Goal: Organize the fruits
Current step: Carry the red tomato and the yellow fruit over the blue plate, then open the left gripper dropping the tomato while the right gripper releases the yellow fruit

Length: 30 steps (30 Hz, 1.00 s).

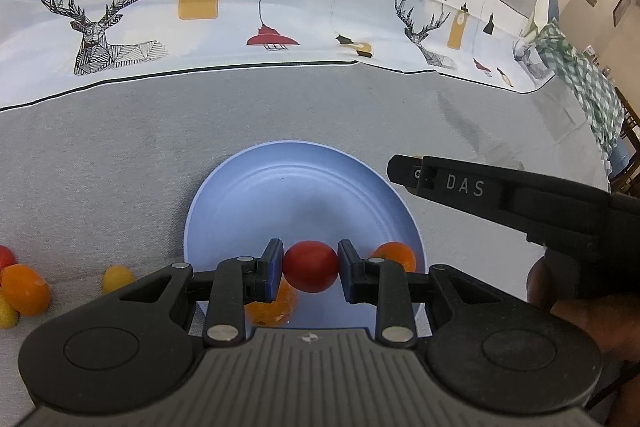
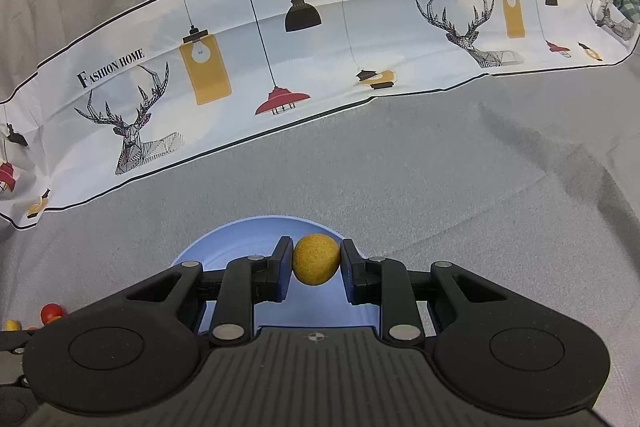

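Fruits sit in three places right now. Your left gripper (image 1: 310, 271) is closed on a red fruit (image 1: 310, 271), its blue pads pressing both sides, and it hangs over the near part of the blue plate (image 1: 280, 183). Two orange fruits already lie in that plate: one (image 1: 394, 254) by the near right rim, just behind your right finger, and another (image 1: 272, 303) at the near rim, mostly hidden under your left finger.

Your right gripper (image 2: 316, 263) is clamped on a yellow fruit (image 2: 316, 259), narrowly, with the pads touching it on both sides. It also hangs over the blue plate's near side. In the left wrist view that gripper shows from the side at the plate's right rim, and your hand (image 1: 560, 291) shows behind it.

Loose fruits remain on the grey cloth (image 1: 100, 155) well left of the plate: a small yellow one (image 1: 117, 278) nearest the plate, then an orange one (image 1: 26, 289) touching a red one (image 1: 6, 257) and another yellow one (image 1: 6, 313) at the picture's edge. A printed cloth with deer and lamps (image 1: 240, 11) runs along the far side.
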### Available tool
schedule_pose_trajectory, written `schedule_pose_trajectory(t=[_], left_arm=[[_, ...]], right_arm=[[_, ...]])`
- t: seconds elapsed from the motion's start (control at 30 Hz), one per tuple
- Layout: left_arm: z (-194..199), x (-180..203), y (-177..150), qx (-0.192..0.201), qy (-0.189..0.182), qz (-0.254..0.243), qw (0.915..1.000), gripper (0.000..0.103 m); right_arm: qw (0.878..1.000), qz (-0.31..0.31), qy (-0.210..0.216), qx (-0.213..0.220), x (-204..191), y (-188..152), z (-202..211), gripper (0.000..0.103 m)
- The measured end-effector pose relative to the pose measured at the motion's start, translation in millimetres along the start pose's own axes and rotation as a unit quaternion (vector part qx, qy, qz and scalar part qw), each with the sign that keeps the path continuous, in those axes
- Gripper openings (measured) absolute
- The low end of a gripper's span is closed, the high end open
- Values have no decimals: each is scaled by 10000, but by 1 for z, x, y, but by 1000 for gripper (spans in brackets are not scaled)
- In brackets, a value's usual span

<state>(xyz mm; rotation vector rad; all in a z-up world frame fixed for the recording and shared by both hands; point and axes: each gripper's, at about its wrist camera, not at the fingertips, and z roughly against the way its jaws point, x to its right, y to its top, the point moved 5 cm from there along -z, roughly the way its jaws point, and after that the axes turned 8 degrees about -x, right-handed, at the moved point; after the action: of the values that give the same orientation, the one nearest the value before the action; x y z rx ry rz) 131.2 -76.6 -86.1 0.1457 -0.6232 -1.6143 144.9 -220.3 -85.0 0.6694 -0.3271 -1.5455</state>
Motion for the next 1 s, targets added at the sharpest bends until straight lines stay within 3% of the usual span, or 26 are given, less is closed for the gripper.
schedule_pose_trajectory(t=[0.83, 1.0], left_arm=[[2, -1, -1, 31, 23, 28, 10000, 33], [4, -2, -1, 50, -42, 68, 10000, 33]], right_arm=[[10000, 42, -41, -78, -2, -4, -5, 27], [9999, 62, -127, -88, -2, -4, -5, 47]])
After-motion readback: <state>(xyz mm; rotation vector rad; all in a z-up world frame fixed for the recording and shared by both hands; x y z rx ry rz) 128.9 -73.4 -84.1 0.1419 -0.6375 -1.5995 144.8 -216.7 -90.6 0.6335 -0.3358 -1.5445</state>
